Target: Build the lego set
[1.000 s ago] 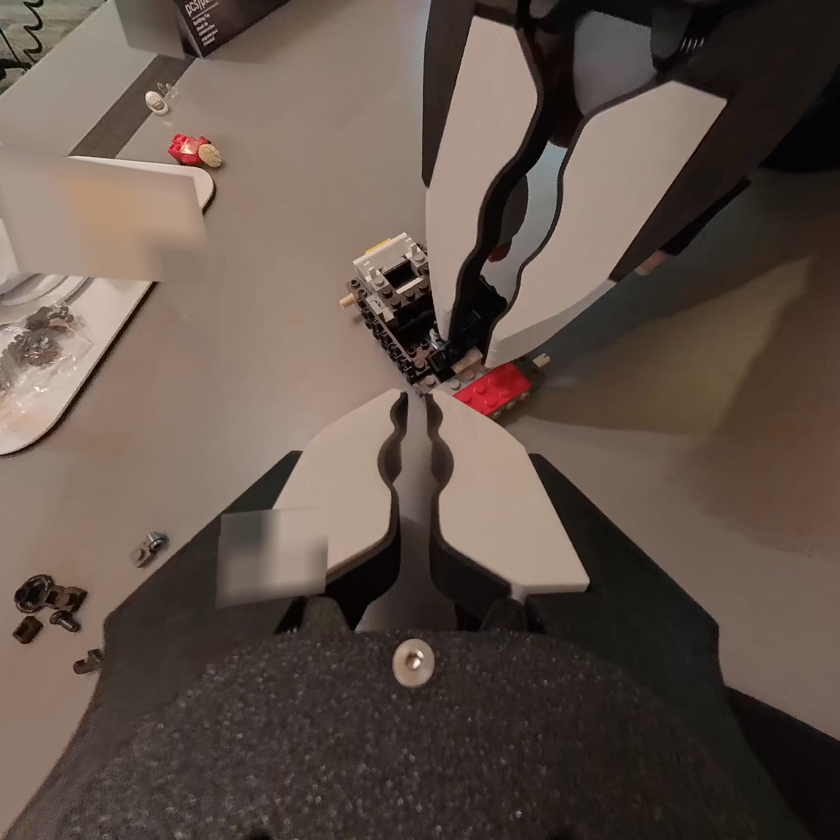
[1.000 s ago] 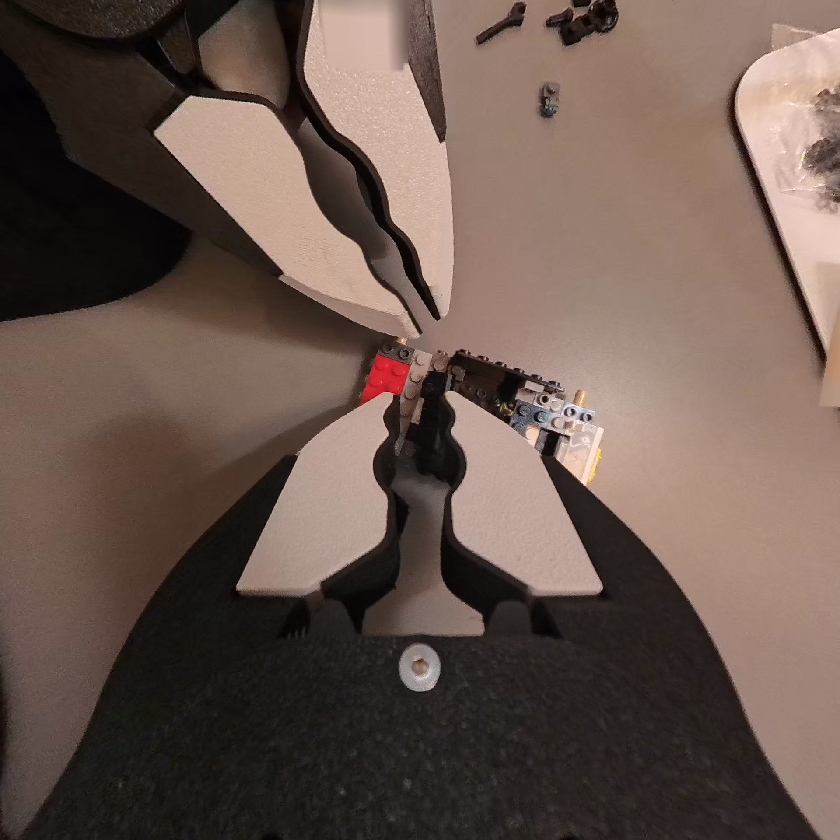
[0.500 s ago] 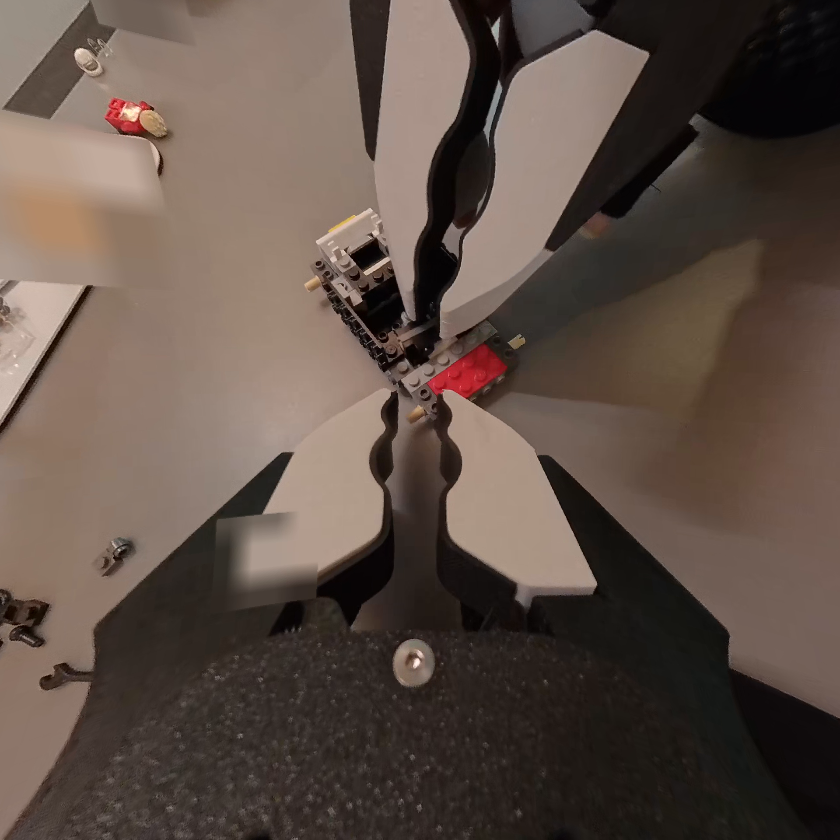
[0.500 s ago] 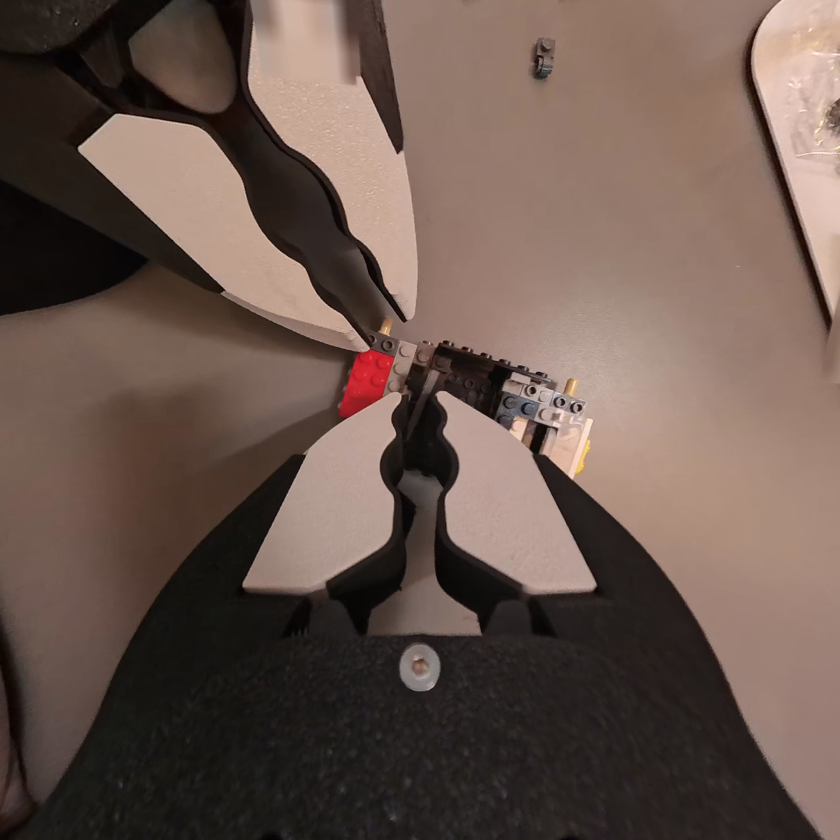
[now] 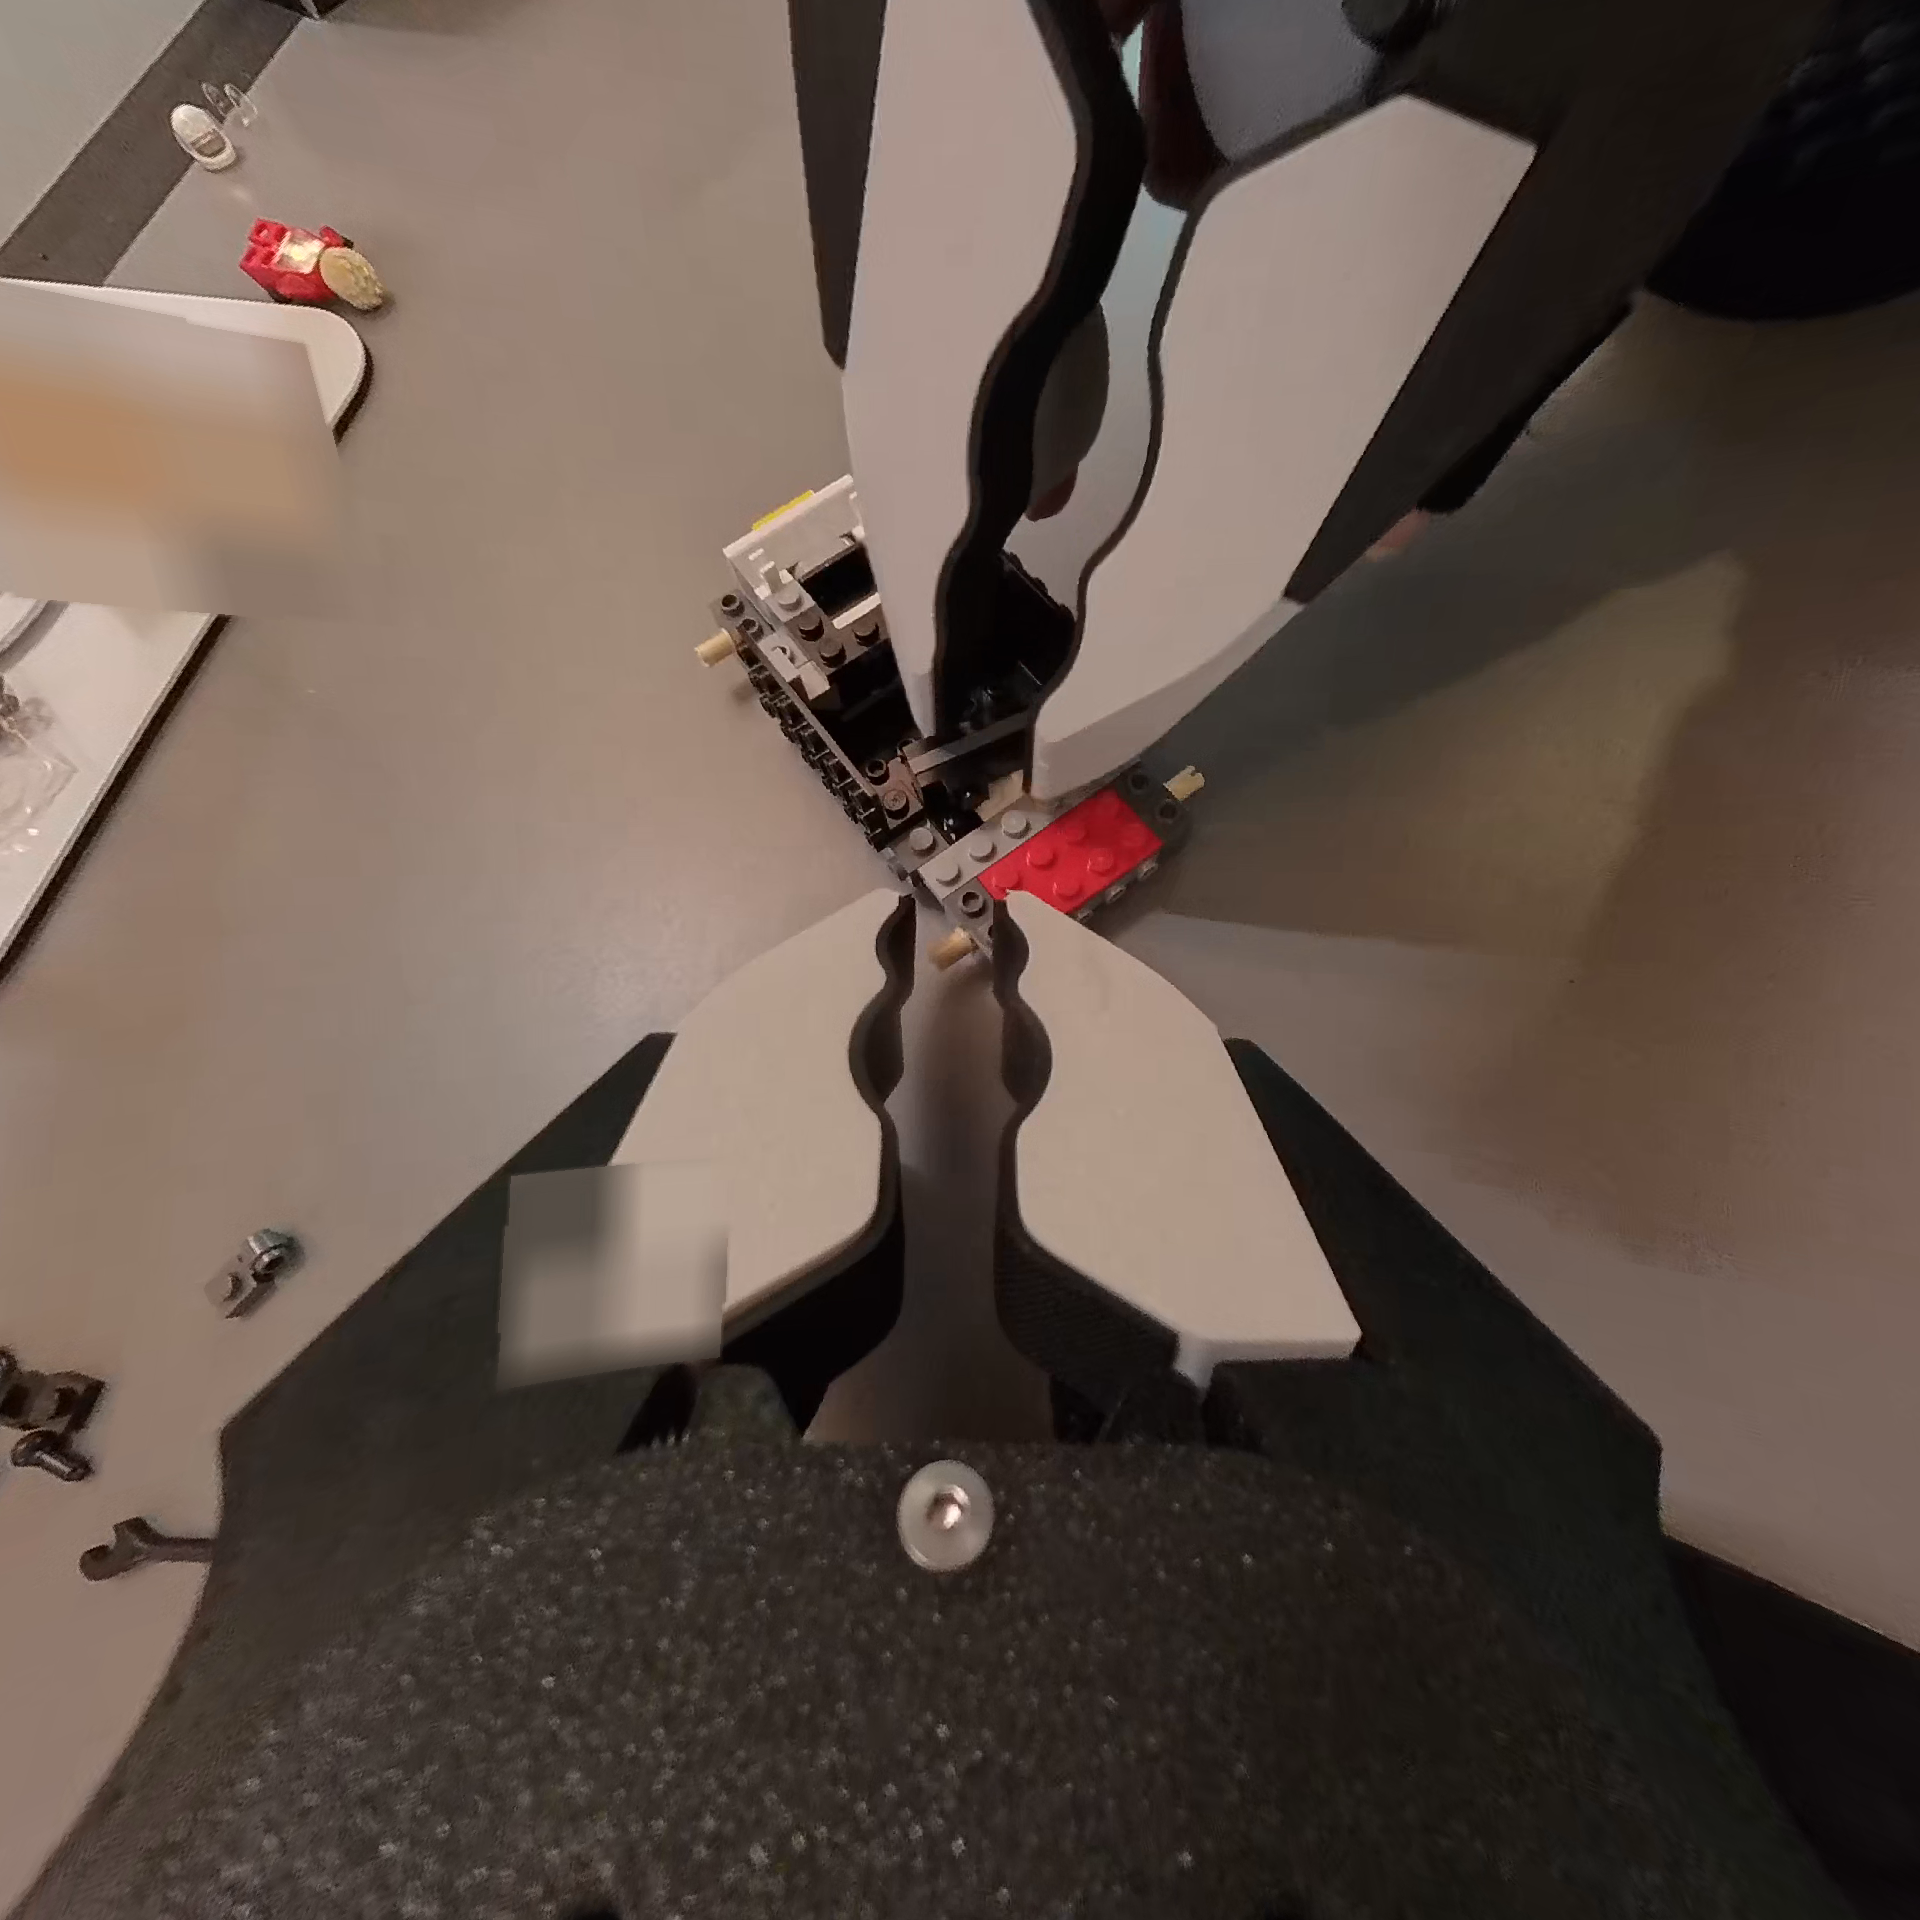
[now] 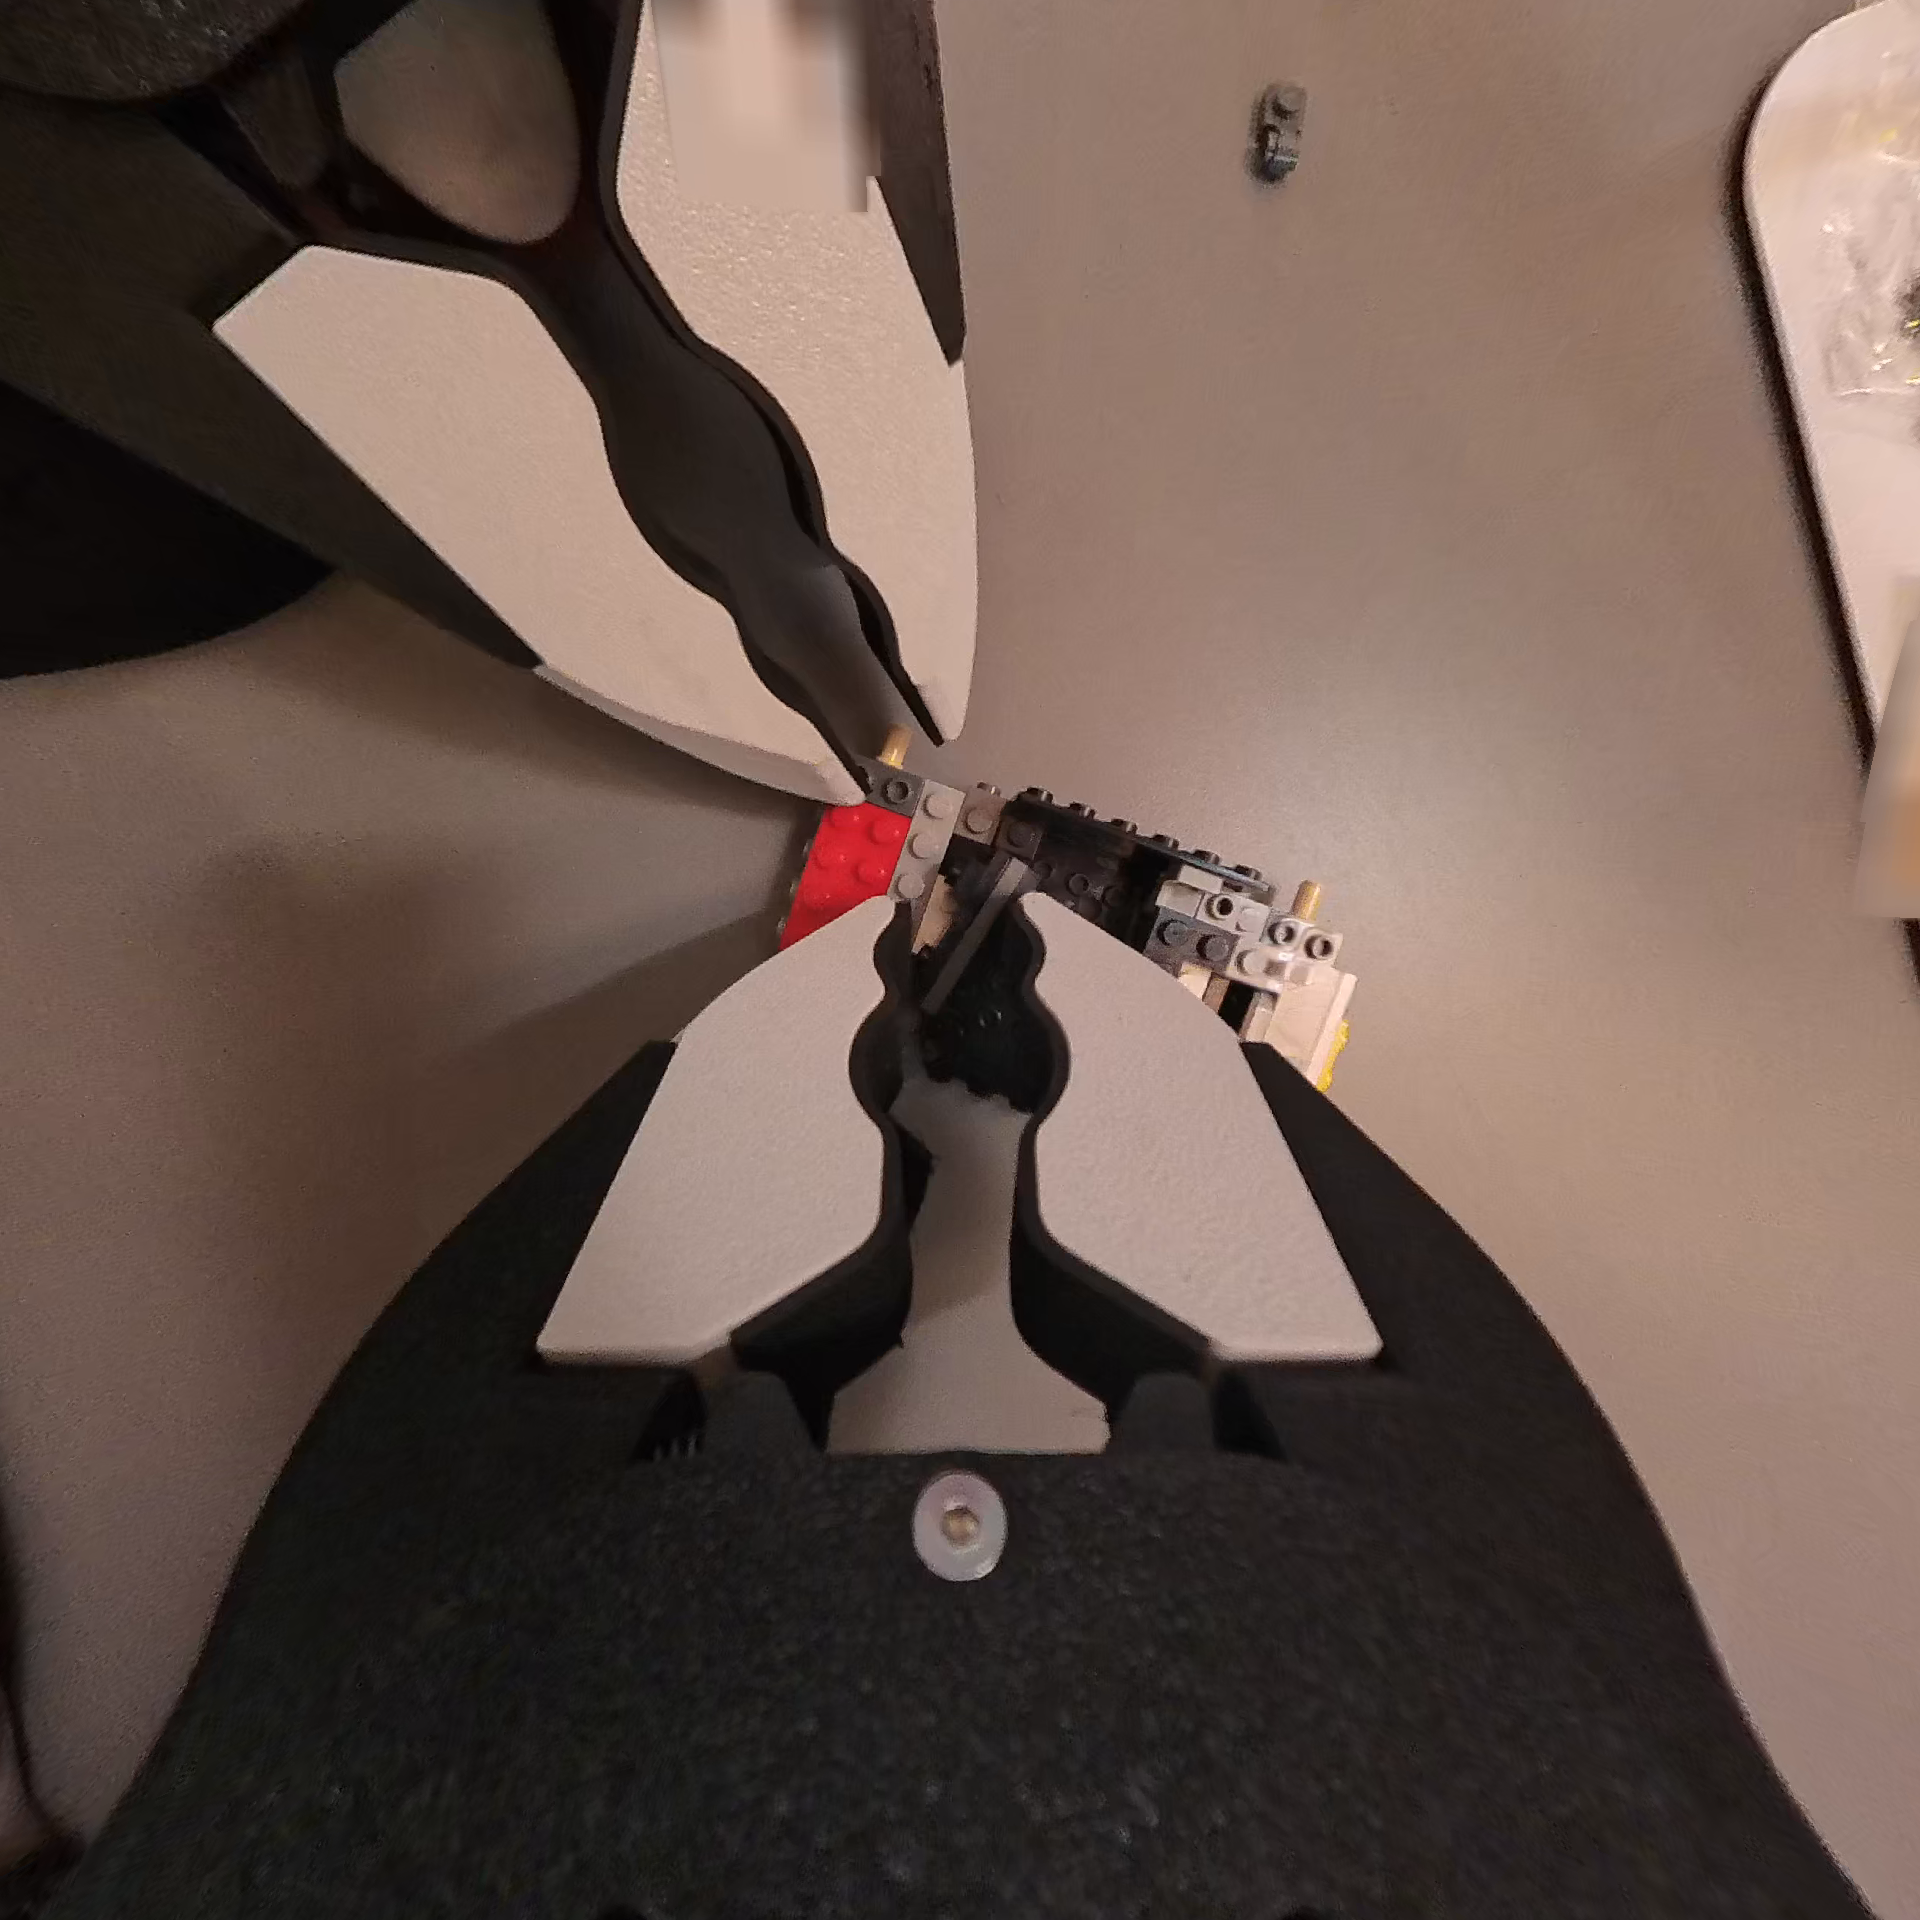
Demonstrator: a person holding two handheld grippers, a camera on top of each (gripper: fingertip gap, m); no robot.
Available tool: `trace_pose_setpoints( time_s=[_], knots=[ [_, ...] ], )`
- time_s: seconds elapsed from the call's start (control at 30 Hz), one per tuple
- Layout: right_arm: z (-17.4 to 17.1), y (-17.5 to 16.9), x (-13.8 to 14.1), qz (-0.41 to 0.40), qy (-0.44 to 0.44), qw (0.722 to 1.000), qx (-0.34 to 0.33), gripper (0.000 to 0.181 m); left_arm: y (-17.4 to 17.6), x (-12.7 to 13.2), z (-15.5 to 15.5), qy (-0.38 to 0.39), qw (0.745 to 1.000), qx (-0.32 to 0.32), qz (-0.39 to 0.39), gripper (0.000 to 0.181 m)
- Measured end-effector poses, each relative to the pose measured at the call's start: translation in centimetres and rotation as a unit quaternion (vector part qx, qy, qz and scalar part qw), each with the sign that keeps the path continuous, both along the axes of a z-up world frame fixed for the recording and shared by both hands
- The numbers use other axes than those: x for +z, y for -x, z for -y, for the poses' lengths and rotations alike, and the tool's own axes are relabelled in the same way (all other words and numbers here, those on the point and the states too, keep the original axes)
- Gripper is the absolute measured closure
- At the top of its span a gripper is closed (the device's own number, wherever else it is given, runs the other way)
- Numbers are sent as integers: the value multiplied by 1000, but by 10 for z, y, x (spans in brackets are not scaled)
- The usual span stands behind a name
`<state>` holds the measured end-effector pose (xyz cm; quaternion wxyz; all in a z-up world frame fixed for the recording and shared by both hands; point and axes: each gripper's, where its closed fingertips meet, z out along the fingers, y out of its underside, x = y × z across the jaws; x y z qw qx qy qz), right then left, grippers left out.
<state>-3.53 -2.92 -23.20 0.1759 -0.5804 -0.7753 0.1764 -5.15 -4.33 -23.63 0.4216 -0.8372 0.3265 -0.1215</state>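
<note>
lego build [image 5: 935, 769] seated on grey table [image 5: 520, 831] between both grippers | left gripper [image 5: 951, 914] fingers slightly apart around tan pin at red-plate end | right gripper [image 6: 961, 920] clamped on thin dark piece atop build

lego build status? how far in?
Partway. Done: a studded model with a red plate on one end stands on the table. In hand: right gripper presses a thin dark piece into it; left gripper sits at the end peg. Left: loose parts and a bagged tray.
</note>
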Motion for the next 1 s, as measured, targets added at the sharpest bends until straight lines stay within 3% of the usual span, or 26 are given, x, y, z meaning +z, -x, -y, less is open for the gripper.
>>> trace_pose_setpoints(
  time_s=[0.3,0.5,0.7,1.0],
  knots=[
    [-7,4,9,-23,24,999,-8,181,2,3,-1,-10,1000,-1,0,167],
    [-14,-1,17,-40,74,996,-20,181,7,4,-2,-14,1000,4,3,167],
    [2,1,2,-1,53,999,0,163,8,3,-2,-13,1000,4,-2,167],
    [-2,3,1,8,55,998,1,173,7,5,-2,-17,1000,1,-1,168]
  ],
)
